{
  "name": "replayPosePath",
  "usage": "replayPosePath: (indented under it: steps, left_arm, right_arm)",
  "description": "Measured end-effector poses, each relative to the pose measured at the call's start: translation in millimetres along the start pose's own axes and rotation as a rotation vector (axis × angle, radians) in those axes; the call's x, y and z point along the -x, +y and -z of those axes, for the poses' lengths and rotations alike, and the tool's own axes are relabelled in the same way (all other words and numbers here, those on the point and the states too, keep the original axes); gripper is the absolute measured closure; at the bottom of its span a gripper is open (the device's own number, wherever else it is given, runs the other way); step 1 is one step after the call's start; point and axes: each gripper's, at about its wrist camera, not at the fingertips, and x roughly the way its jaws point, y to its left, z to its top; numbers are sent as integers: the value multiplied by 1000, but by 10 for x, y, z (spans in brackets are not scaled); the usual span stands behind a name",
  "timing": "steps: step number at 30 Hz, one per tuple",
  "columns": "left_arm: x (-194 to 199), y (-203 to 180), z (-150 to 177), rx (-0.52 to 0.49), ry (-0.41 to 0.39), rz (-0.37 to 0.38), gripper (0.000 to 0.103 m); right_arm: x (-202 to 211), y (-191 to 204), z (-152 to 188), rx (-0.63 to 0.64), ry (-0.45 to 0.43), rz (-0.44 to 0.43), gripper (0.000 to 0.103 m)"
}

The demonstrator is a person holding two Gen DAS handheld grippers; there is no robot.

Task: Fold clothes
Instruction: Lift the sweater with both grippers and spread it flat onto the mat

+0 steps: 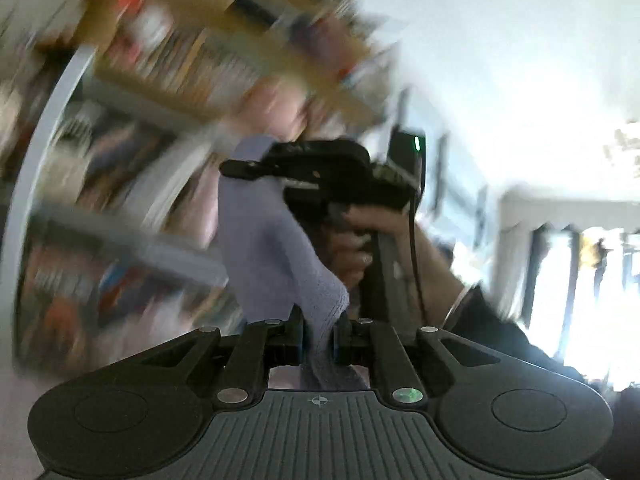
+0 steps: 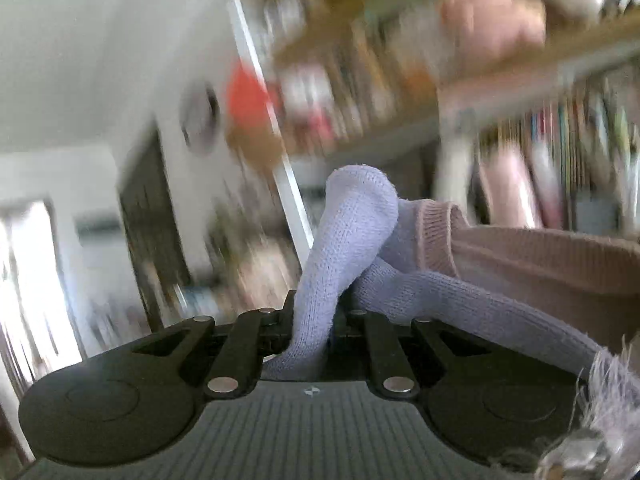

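Note:
A lavender knitted garment (image 1: 272, 248) hangs in the air between both grippers. My left gripper (image 1: 319, 336) is shut on one part of it. In the left wrist view the right gripper (image 1: 240, 169) is ahead, held by a hand, clamped on the garment's upper end. In the right wrist view my right gripper (image 2: 314, 332) is shut on the lavender knit (image 2: 344, 236), which loops up and trails right to a frayed end. A pink ribbed garment (image 2: 520, 256) lies against it on the right.
A bookshelf (image 1: 168, 80) full of books fills the blurred background; it also shows in the right wrist view (image 2: 400, 60). Bright windows (image 1: 580, 280) are at the right. The person's arm (image 1: 444, 280) reaches in from the right.

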Motion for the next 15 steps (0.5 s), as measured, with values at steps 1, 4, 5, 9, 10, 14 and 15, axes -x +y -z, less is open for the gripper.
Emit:
replayPosePath:
  steps: [1, 4, 5, 9, 10, 14, 15]
  left_arm:
    - [-46, 140, 158, 42, 62, -28, 91]
    - [-172, 554, 697, 164, 264, -155, 91]
    - [-195, 660, 874, 178, 325, -221, 92]
    - [-94, 786, 1159, 71, 403, -355, 90]
    - [-83, 845, 1163, 86, 404, -364, 89]
    - [-54, 1100, 1165, 158, 406, -394, 86]
    - [-57, 1174, 1166, 176, 407, -403, 86]
  right_arm:
    - [-232, -91, 244, -2, 82, 31, 91]
    - [-882, -353, 1010, 6, 307, 125, 91]
    - [-1069, -433, 1285, 15, 370, 157, 91]
    - [-1502, -600, 1974, -7, 474, 154, 91]
    - [-1599, -631, 2101, -17, 491, 148, 91]
    - [-1933, -610, 2210, -36, 536, 172, 89]
    - [-1957, -607, 2211, -38, 531, 179, 85]
